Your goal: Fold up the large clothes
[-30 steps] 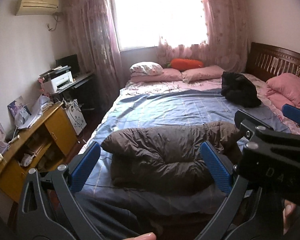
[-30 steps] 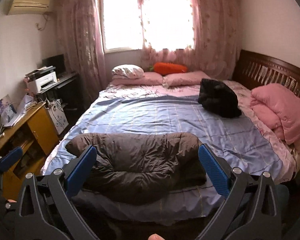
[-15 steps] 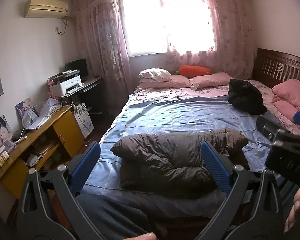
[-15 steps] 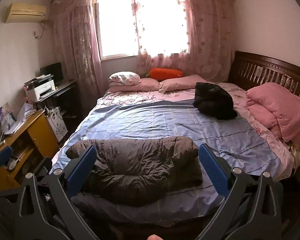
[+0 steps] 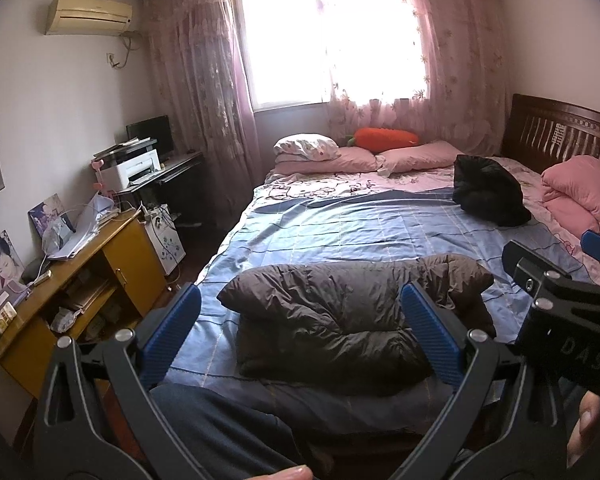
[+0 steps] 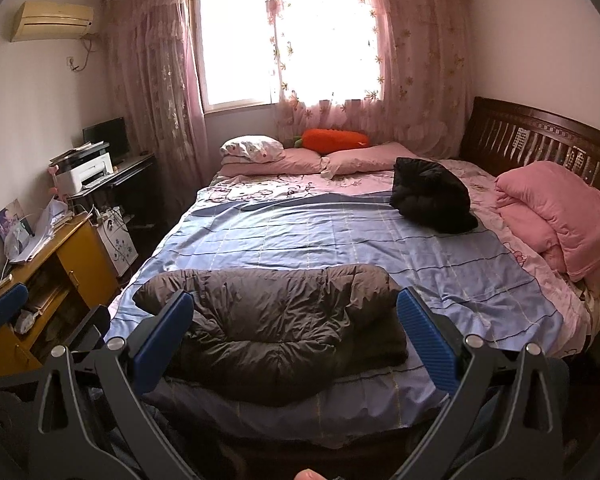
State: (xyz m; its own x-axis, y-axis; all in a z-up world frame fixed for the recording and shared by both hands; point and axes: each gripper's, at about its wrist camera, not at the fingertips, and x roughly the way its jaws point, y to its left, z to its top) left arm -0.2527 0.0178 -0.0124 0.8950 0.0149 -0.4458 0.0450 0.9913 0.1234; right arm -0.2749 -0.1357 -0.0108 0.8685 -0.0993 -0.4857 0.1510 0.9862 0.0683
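Hovering spread and empty — left gripper (image 5: pixel 300 332) and right gripper (image 6: pixel 294 338) — brown jacket (image 6: pixel 276 320) ahead looking folded, probably needing moving aside next.

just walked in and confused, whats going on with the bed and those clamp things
A person holds a hand-held gripper in each hand, facing the foot of the bed. The left hand-held gripper and right hand-held gripper are both open and hold nothing. A brown puffer jacket lies folded on the blue sheet near them. A black jacket sits bundled farther up the bed, untouched.
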